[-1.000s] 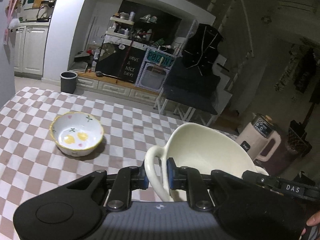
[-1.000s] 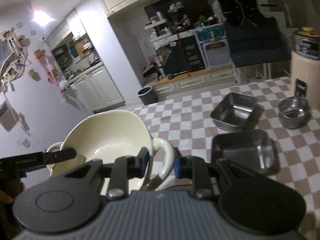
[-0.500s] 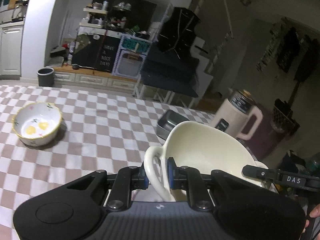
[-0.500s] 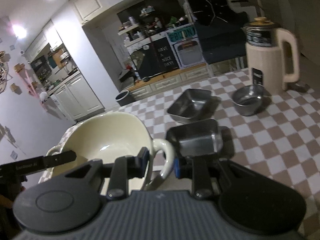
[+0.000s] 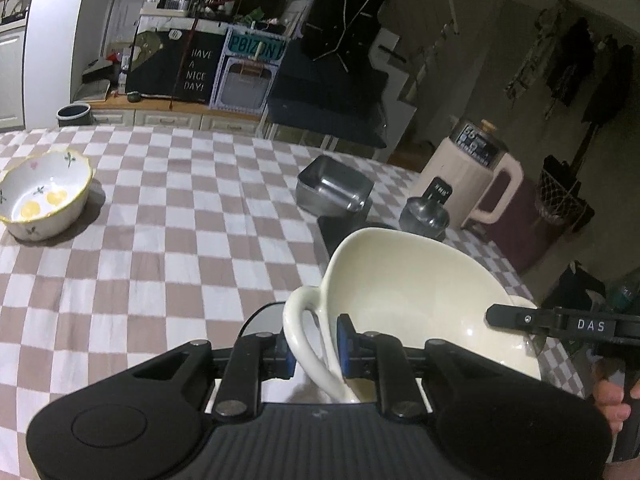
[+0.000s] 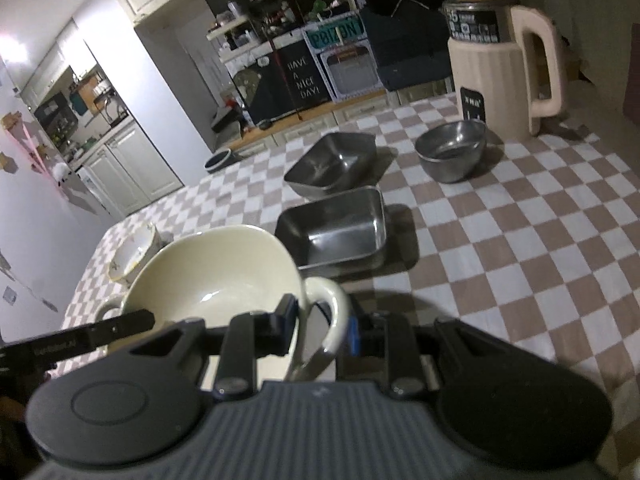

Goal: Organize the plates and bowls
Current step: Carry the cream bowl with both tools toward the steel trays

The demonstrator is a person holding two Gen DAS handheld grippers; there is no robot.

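Together, the left hand-held gripper (image 5: 316,346) and right hand-held gripper (image 6: 322,326), angled downward, each pinch 1 handle of the cream bowl (image 5: 416,280).

The cream two-handled bowl (image 5: 420,280) was empty and tilted above the checkered table. The floral bowl (image 5: 44,194) stood upright at 10 o'clock from it. A rectangular steel tray (image 6: 334,230), a square steel bowl (image 6: 332,162) and a round steel bowl (image 6: 452,152) stood toward 1 o'clock.
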